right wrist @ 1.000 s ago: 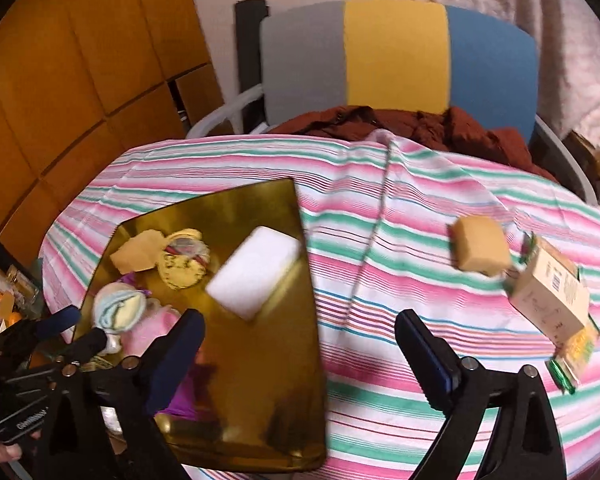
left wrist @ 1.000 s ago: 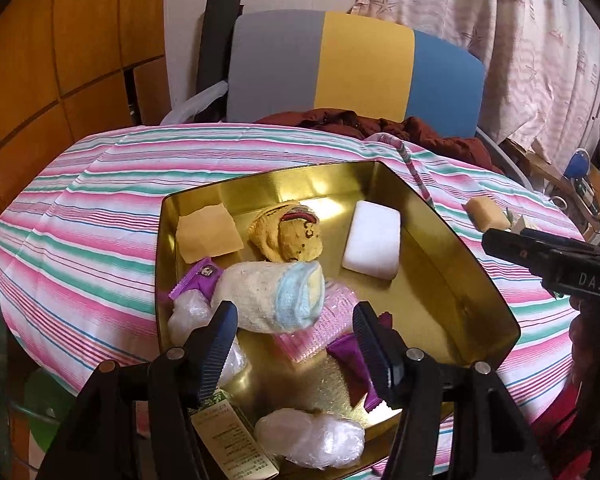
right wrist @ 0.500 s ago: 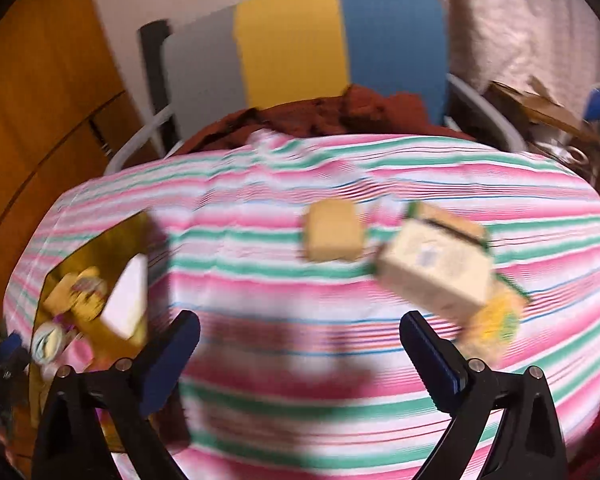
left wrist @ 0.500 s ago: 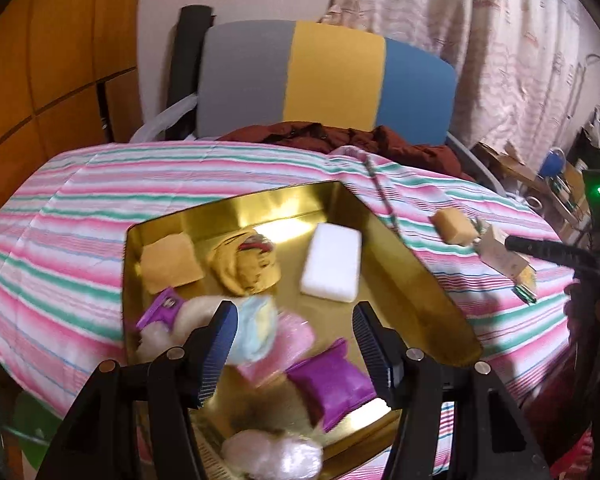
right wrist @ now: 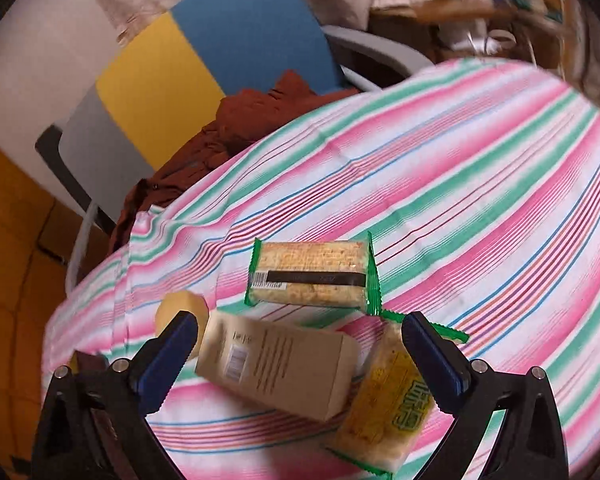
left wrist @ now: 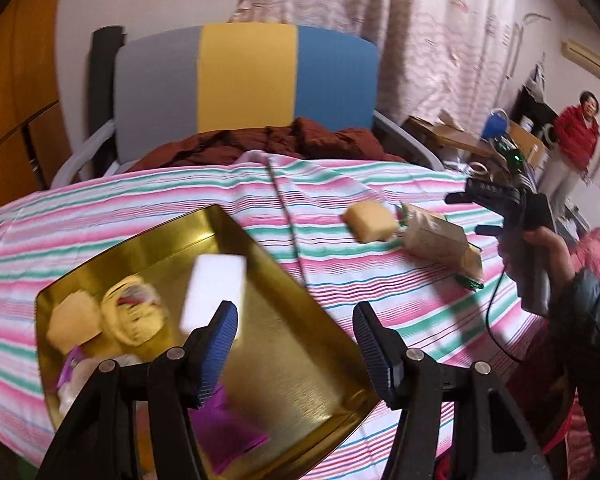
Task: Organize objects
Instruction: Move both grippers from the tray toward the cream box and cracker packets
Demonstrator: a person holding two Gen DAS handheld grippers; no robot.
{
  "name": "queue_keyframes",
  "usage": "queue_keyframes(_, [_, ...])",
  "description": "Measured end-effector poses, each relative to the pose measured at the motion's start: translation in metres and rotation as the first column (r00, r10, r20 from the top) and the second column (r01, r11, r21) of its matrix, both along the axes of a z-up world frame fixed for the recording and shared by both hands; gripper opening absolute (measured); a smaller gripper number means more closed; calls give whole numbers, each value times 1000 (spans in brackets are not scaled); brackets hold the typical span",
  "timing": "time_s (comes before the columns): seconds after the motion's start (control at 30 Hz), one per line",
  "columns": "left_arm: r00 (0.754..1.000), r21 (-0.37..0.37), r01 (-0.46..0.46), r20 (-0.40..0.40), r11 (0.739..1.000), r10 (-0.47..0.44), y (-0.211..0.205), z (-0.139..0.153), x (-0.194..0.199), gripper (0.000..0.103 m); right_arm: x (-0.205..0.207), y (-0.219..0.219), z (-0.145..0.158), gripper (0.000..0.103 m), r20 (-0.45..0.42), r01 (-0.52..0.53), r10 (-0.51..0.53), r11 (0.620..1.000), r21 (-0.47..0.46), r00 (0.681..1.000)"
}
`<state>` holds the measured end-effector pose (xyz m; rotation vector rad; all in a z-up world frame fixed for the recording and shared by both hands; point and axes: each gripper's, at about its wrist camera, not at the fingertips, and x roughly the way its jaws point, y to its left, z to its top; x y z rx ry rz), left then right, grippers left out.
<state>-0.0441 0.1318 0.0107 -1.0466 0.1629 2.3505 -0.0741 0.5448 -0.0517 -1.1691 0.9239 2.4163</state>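
A gold tray (left wrist: 312, 376) on the striped table holds a white block (left wrist: 214, 292), a yellow round snack (left wrist: 134, 314), a tan sponge (left wrist: 72, 322) and purple packets (left wrist: 228, 436). My left gripper (left wrist: 294, 342) hangs open above the tray's right half, holding nothing. To the right lie a tan sponge (left wrist: 370, 222) (right wrist: 180, 306) and a beige box (left wrist: 436, 238) (right wrist: 280, 366). My right gripper (right wrist: 300, 350) (left wrist: 466, 214) stands open just over the beige box, flanked by two green-edged cracker packs (right wrist: 312, 278) (right wrist: 384, 396).
A grey, yellow and blue chair (left wrist: 248, 80) with a brown cloth (left wrist: 276, 142) stands behind the table. A person in a red top (left wrist: 578, 140) is at the far right by a cluttered side table. A hand and sleeve (left wrist: 580, 292) hold the right gripper.
The right gripper swung right from the tray and came down over the beige box and cracker packs. The left gripper turned right and lifted; the rolled cloth is out of its view.
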Motion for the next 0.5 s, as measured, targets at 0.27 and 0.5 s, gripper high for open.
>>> queue_keyframes(0.27, [996,-20,82,34,996,-81,45,-8,-3,61,-11,4,-15,103,-21,-73,71,985,-158,997])
queue_keyframes(0.5, [990,-20,114,86,993,-111,67,-15,-8,61,-20,-37,-22,103,-82,-309,299,886,-345,951])
